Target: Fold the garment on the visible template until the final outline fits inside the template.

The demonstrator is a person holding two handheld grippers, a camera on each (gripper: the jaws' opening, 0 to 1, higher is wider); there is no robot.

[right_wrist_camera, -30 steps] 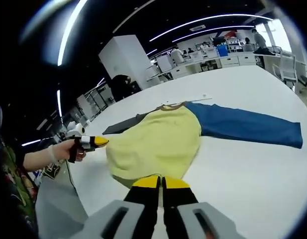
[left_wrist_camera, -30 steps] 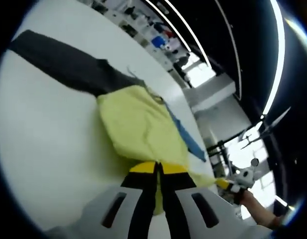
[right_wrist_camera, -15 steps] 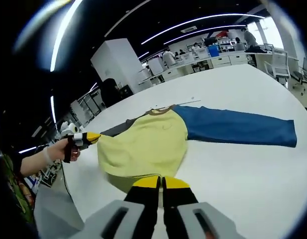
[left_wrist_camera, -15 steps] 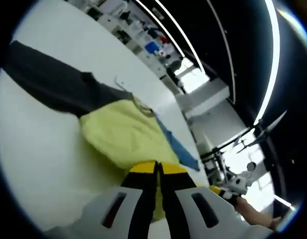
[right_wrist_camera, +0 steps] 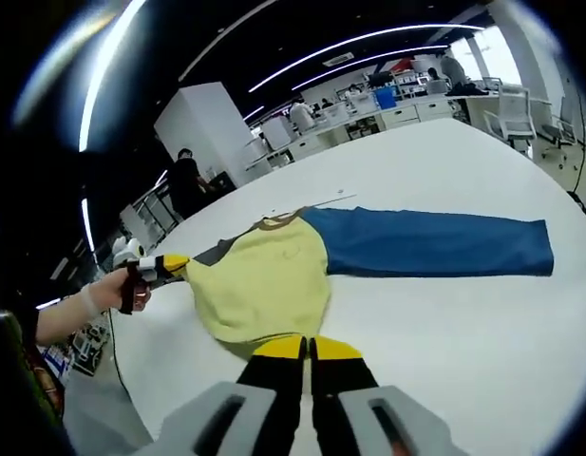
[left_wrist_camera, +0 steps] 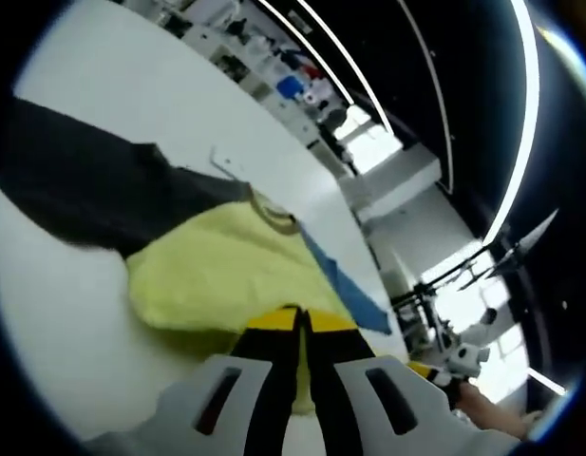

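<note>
The garment is a shirt with a yellow body (right_wrist_camera: 264, 285), a blue sleeve (right_wrist_camera: 425, 247), a dark grey sleeve (left_wrist_camera: 74, 185) and a brown collar (right_wrist_camera: 278, 220). It lies spread on the white table (right_wrist_camera: 444, 332). My right gripper (right_wrist_camera: 309, 347) is shut on the near yellow hem. My left gripper (left_wrist_camera: 300, 323) is shut on the hem at the other corner, with the yellow body (left_wrist_camera: 226, 275) stretching away from it. In the right gripper view the left gripper (right_wrist_camera: 164, 266) comes in from the left, held by a hand. The right gripper (left_wrist_camera: 435, 366) appears low right in the left gripper view.
A small white strip (right_wrist_camera: 335, 198) lies on the table just beyond the collar. Desks, chairs (right_wrist_camera: 516, 109) and people stand far behind the table. The table's edge (right_wrist_camera: 131, 380) runs close on the near left, beside the person's sleeve.
Both grippers have pulled back with the yellow hem. The yellow body now lies longer and flatter, and the blue sleeve has stretched out straighter on the table.
</note>
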